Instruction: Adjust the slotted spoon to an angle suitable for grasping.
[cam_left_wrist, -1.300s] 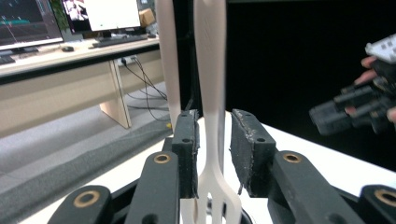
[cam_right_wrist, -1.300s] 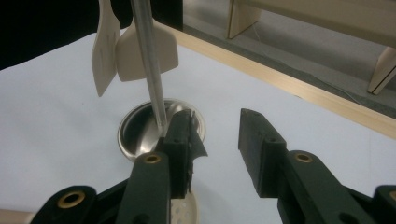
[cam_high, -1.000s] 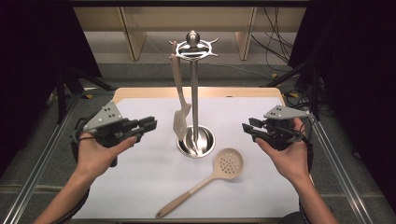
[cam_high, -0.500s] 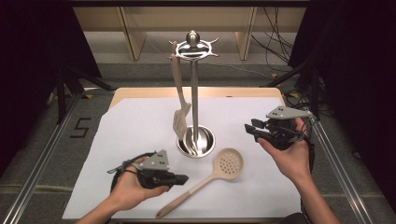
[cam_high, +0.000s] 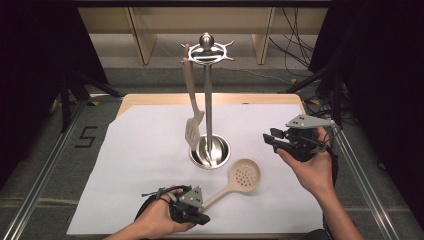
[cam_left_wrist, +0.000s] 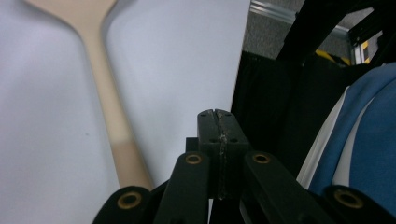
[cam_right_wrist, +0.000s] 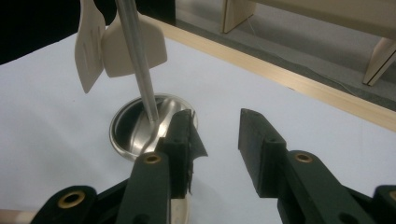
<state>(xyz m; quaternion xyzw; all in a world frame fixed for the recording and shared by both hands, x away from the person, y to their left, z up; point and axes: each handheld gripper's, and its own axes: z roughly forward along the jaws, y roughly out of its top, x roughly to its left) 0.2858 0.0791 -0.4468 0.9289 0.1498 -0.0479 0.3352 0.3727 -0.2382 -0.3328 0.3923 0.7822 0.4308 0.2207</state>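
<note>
Left tongs (cam_left_wrist: 218, 135) clenched beside the beige, perforated spoon's (cam_high: 235, 182) seemingly two-toned handle; right tongs (cam_right_wrist: 215, 140) released.

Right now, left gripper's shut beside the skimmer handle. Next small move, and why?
Probably open the left gripper and shift it over the skimmer handle. In the left gripper view the jaws are pressed together with nothing between them, and the handle lies flat on the white sheet beside them, ungripped.
</note>
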